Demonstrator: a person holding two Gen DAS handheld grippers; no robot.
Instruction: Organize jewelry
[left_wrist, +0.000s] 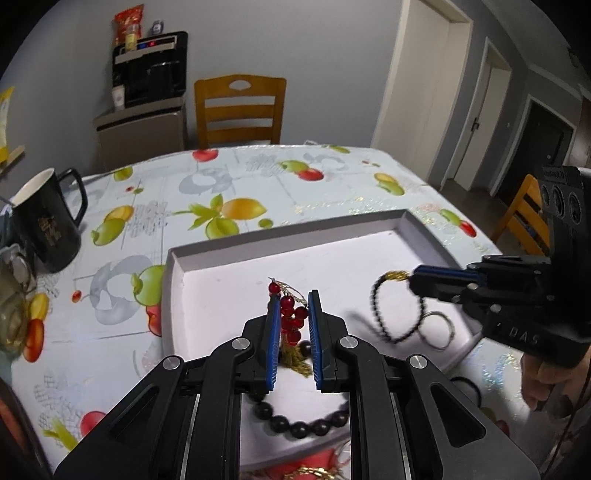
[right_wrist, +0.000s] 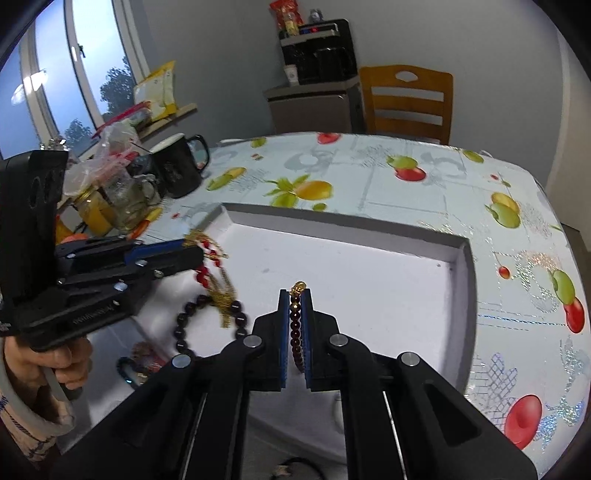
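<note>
Left hand-held gripper (left_wrist: 291, 314) pinching red bead tassel ornament (left_wrist: 291, 317), hanging above white tray (left_wrist: 288, 240) near-left corner. Right hand-held gripper (right_wrist: 295, 325) clamping small dark bead bracelet (right_wrist: 295, 328), loop dangling over tray's right side, near metal ring (left_wrist: 437, 328). Large-bead bracelet (left_wrist: 299, 424) lies at tray's near edge, under left gripper.

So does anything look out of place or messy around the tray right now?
Nothing is spilled or broken. The left gripper holds a red bead ornament above the white tray, and the right gripper holds a dark bead bracelet. A larger dark bead bracelet and a ring lie loose in it.
</note>
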